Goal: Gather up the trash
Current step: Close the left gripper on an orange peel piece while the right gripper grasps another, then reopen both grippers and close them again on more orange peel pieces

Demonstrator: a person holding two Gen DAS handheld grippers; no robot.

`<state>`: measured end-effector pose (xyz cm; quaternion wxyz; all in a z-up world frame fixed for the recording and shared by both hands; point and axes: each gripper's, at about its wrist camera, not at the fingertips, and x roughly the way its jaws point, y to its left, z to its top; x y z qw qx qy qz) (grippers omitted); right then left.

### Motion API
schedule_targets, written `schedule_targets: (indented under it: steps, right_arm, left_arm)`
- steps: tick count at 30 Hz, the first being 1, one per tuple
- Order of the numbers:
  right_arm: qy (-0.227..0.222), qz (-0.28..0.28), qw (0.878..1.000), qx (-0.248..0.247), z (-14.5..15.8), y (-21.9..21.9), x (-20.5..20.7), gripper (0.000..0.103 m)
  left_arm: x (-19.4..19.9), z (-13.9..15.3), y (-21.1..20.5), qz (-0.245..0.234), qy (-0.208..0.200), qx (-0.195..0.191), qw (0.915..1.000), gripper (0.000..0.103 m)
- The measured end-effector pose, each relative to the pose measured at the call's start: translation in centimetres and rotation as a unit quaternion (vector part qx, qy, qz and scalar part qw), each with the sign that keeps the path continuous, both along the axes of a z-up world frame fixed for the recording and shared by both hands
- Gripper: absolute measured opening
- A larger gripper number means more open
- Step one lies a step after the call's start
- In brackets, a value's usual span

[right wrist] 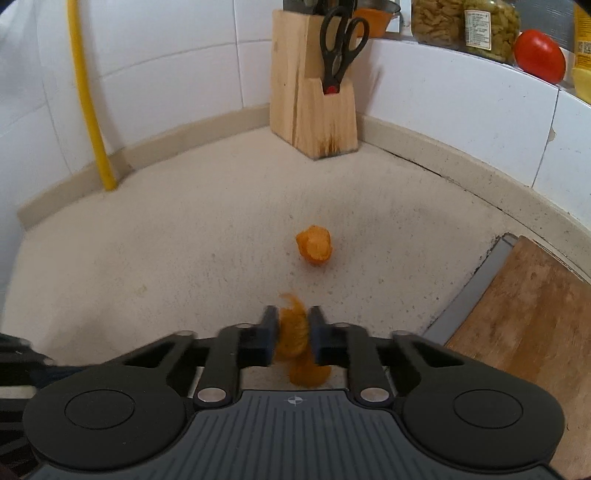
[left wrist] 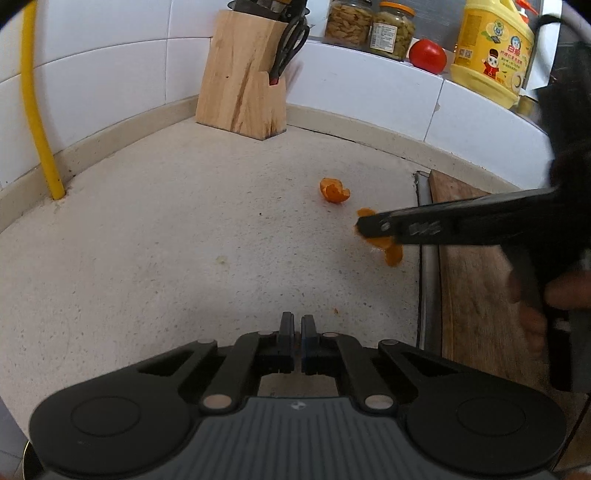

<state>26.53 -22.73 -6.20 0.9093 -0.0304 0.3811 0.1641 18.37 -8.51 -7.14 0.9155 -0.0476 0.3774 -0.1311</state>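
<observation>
Right gripper (right wrist: 292, 325) pinches a peel strip (right wrist: 295, 343) between its fingers, just in front of the second peel (right wrist: 314, 245), which lies loose on the counter (right wrist: 184, 240), well in front of the knife block (right wrist: 314, 99). Left gripper (left wrist: 296, 326) hangs low over the counter, fingers nearly pressed together, nothing between them, well short of the peels. Block holds scissors (right wrist: 341, 44) and knives. On the ledge to the block's right: two jars (left wrist: 369, 26) packed with pickled stuff, a tomato (left wrist: 427, 55), a yellow jug (left wrist: 491, 51). Wooden board (right wrist: 524, 314) far right of the block.
</observation>
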Motion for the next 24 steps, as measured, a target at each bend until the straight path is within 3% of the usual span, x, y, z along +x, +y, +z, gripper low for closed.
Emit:
schedule_targets:
  steps: [11, 24]
  right_arm:
    - [-0.008, -0.043, 0.992, 0.115, 4.8, -3.6, -2.9, 0.014]
    - [0.026, -0.032, 0.993, 0.106, 2.6, -2.5, -3.2, 0.014]
  left_arm:
    - [-0.3, 0.6, 1.3, 0.008, -0.006, -0.007, 0.9999, 0.0]
    - [-0.5, 0.5, 1.7, 0.003, -0.007, 0.004, 1.0, 0.002]
